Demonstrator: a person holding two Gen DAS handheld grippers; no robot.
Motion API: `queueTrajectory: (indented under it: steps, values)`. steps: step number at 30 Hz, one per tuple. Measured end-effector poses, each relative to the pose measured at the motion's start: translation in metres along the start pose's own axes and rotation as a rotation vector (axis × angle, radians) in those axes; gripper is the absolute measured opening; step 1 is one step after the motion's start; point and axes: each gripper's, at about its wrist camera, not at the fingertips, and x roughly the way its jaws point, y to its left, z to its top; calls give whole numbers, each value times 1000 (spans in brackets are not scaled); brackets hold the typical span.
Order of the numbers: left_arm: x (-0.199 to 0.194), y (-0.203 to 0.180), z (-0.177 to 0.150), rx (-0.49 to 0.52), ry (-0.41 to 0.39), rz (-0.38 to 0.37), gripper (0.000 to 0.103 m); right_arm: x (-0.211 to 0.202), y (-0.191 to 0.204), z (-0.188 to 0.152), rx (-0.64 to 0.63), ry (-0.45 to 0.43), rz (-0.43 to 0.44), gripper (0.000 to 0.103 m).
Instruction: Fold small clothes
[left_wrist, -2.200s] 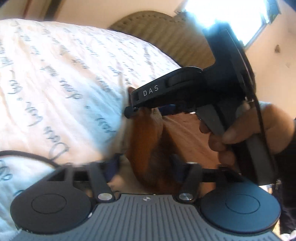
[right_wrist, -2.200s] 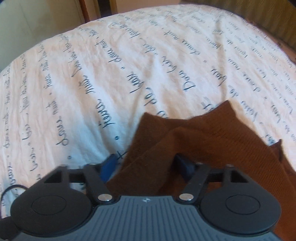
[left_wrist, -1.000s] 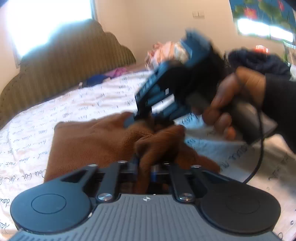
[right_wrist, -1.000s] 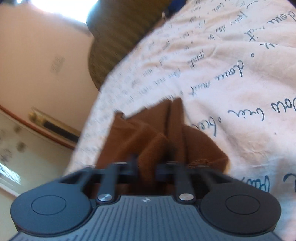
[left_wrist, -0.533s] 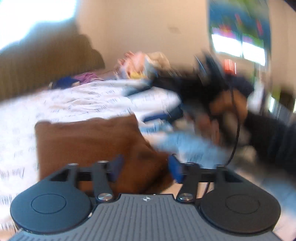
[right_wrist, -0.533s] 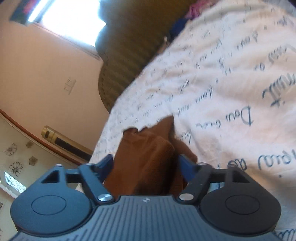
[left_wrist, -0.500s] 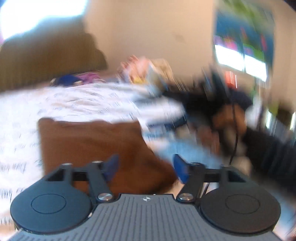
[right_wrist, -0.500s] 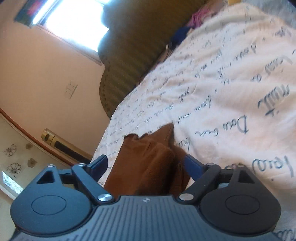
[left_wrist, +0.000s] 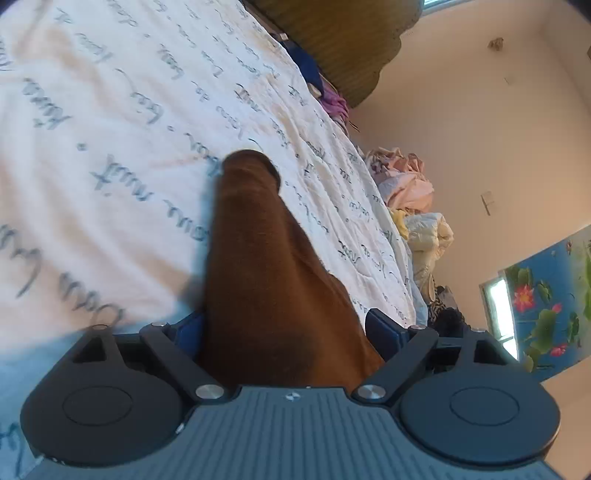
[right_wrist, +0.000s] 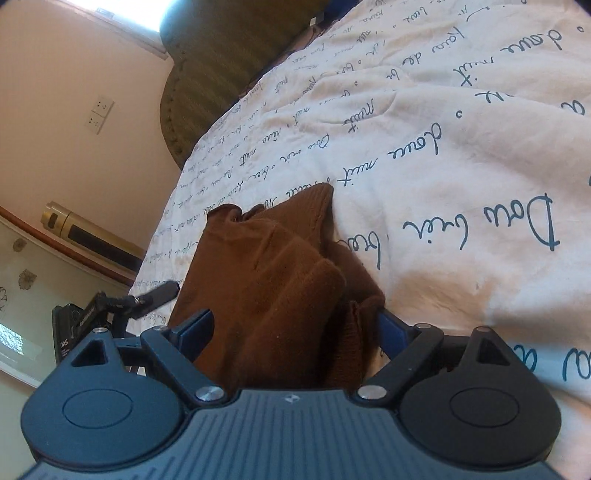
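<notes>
1. The bed (left_wrist: 110, 110), covered in a white sheet printed with dark handwritten script, fills the space ahead of both tools and spreads away to either side of them.
2. A padded, striped headboard (right_wrist: 207, 74) stands at the far end of the bed, well beyond the right tool's fingers; in the left wrist view it sits far ahead at the top edge.
3. The brown garment (left_wrist: 258, 266) lies on the bed as a folded bundle, running forward from between the left tool's fingers to a rounded far end. In the right wrist view it shows several stacked folds, with a ribbed edge at its far tip.
4. A pile of pale pink and yellow clothes (left_wrist: 410, 199) is heaped far ahead and to the right of the left tool, by the bed's edge.
5. The left tool (left_wrist: 288, 328) has its blue-padded jaws spread wide, with the garment passing between them; whether the pads touch the cloth cannot be told.
6. The right tool (right_wrist: 295, 325) likewise stands with jaws apart on either side of the garment's near end, not clamped.
</notes>
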Motion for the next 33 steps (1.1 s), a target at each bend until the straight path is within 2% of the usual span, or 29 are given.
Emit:
queueTrajectory:
  steps: [3, 5, 7, 8, 9, 10, 13, 16, 20, 22, 24, 25, 26, 27, 28, 29, 31, 33]
  values:
    - [10, -7, 3, 47, 33, 4, 84, -17, 2, -1, 3, -86, -52, 89]
    - [14, -8, 2, 70, 48, -1, 81, -10, -3, -3, 28, -61, -63, 90]
    - [15, -10, 0, 107, 63, 35, 44, -2, 3, -6, 2, -61, -61, 90]
    - [20, -10, 0, 132, 92, 77, 22, 2, 8, -7, -5, -47, -52, 85]
    - [22, -9, 1, 144, 94, 100, 21, 6, 12, -7, -10, -30, -43, 65]
    - [21, -11, 2, 167, 84, 118, 21, 11, 16, -9, -11, -21, -45, 31]
    - [5, -32, 3, 303, 49, 190, 19, 11, 31, -11, -56, -68, -44, 30]
    - [-19, -44, 19, 402, 12, 204, 18, 14, 53, -8, -70, -94, 54, 30]
    - [-48, -47, 65, 430, -70, 263, 18, 44, 76, 2, -59, -96, 141, 30]
    - [-45, -40, 83, 473, -41, 301, 26, 69, 78, 8, -34, -88, 136, 34]
    - [-42, -21, 90, 409, -8, 370, 31, 94, 70, 14, -8, -74, 62, 45]
    - [-47, -10, 88, 366, 7, 374, 33, 100, 65, 15, 26, -63, 9, 58]
    - [-58, -1, 83, 337, 3, 340, 39, 101, 60, 13, 66, -61, -2, 59]
    - [-72, 8, 75, 316, -9, 285, 58, 95, 57, 8, 86, -71, 34, 60]
    - [-86, 16, 67, 289, -11, 227, 70, 86, 56, 3, 83, -80, 59, 64]
    - [-100, 27, 58, 243, -10, 165, 89, 74, 57, -5, 68, -86, 66, 73]
    - [-118, 45, 41, 147, 6, 63, 87, 52, 58, -22, 43, -86, 70, 81]
    - [-125, 54, 25, 88, 34, 6, 85, 42, 59, -39, 36, -44, 100, 81]
